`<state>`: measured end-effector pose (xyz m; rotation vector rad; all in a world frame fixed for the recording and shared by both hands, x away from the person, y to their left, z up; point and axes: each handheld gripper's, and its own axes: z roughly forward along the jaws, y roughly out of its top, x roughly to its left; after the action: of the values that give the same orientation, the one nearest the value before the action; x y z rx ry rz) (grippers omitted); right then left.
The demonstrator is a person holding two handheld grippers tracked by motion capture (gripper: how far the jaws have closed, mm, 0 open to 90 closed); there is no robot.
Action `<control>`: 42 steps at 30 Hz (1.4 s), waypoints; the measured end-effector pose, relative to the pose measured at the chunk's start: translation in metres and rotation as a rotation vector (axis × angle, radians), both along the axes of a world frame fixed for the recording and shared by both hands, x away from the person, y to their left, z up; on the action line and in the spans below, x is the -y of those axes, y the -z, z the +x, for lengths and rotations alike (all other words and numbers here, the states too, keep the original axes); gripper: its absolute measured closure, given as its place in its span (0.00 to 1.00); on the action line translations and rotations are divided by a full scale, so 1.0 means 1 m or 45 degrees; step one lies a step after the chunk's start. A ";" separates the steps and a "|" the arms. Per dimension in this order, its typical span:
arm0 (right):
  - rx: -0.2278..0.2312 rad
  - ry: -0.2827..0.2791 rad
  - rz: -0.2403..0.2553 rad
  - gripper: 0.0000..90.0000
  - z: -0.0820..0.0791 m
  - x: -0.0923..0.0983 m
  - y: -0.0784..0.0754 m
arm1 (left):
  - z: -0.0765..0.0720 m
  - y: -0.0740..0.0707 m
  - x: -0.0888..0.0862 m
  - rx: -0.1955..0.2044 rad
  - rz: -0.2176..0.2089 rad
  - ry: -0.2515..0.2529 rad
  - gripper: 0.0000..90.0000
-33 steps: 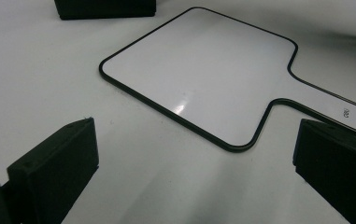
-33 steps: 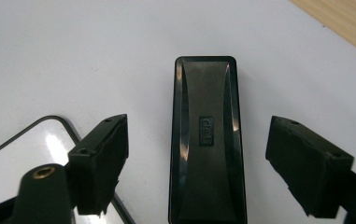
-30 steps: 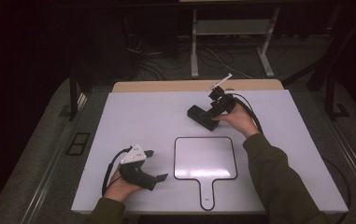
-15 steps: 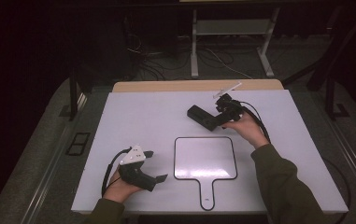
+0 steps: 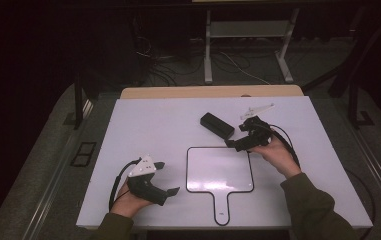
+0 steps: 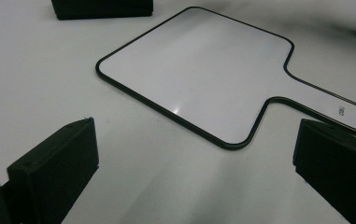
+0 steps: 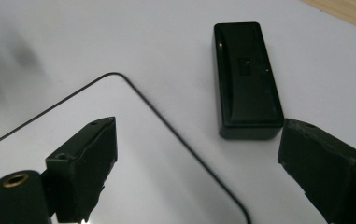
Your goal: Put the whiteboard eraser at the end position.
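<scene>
One black block [image 5: 217, 125], one paddle-shaped whiteboard [image 5: 219, 169]

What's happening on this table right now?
A person works at a white table with a gripper in each hand. The right gripper has drawn back from the black eraser block, its jaws having just been opening with nothing between them; it now sits at the top right corner of the paddle-shaped whiteboard. The eraser lies free on the table. The left gripper rests open near the board's left side.
</scene>
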<state>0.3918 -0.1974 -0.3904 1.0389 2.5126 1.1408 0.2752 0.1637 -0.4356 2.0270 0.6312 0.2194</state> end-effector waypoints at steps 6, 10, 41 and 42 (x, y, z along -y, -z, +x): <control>0.037 0.004 0.054 0.12 -0.027 0.015 0.003 | 0.000 -0.001 0.000 0.003 0.004 0.000 0.00; 0.049 0.013 0.107 0.12 -0.043 0.027 0.008 | 0.000 -0.001 0.000 0.003 0.007 0.001 0.00; 0.075 0.118 0.162 0.12 -0.129 0.102 0.047 | -0.002 -0.001 -0.002 0.009 0.022 -0.007 0.00; 0.072 0.123 0.170 0.12 -0.130 0.104 0.048 | -0.002 -0.001 -0.002 0.008 0.021 -0.008 0.00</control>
<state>0.2618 -0.3009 -0.4388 1.1307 2.3428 1.3052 0.2731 0.1653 -0.4343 2.0401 0.6334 0.2355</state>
